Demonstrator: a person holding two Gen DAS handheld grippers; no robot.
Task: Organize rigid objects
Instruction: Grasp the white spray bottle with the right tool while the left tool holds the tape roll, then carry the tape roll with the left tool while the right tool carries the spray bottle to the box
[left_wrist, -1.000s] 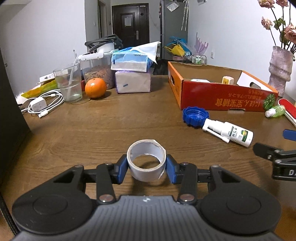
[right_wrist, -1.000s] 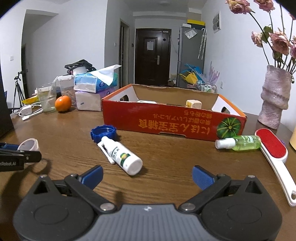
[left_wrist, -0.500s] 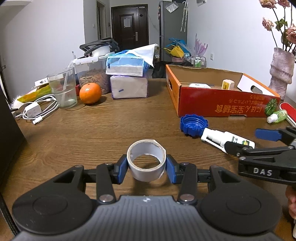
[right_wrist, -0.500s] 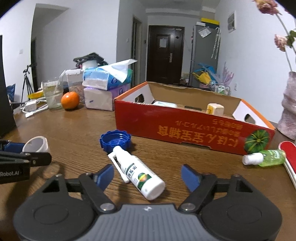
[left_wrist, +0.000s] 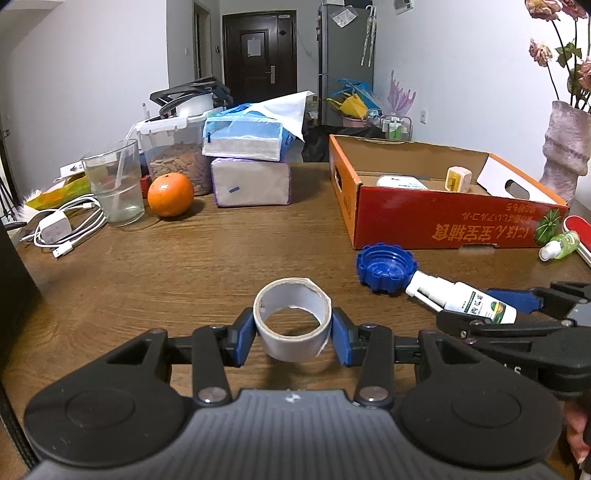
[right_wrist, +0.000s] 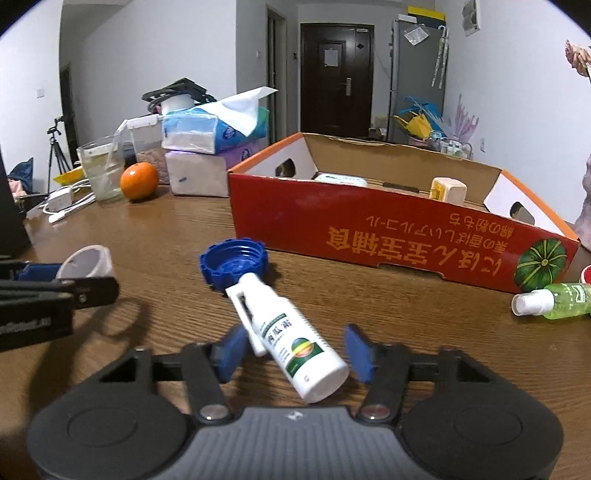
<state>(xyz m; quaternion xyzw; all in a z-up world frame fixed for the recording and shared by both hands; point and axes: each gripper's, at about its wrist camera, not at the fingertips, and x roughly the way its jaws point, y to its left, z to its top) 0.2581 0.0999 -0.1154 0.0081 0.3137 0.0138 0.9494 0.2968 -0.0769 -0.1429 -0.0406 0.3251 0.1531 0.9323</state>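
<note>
Left gripper (left_wrist: 293, 334): blue pads clamped on both sides of the tape roll (left_wrist: 291, 325), roll upright-ringed at lower centre of the left wrist view, above the table (left_wrist: 221, 258).

Right gripper (right_wrist: 293, 354): jaws have just been closing, white spray bottle (right_wrist: 291, 338) lies diagonally between them at lower centre. Left pad about touching its nozzle side, right pad still a gap off the bottle. No grip yet.

Bottle's nozzle end touches the blue cap (right_wrist: 232, 264). Red box (right_wrist: 399, 236) sits beyond, centre right.

Two spray bottles — one white (right_wrist: 295, 341), one green (right_wrist: 554, 301) — one blue cap (right_wrist: 233, 266), one tape roll (left_wrist: 291, 323), one orange (left_wrist: 170, 194).
</note>
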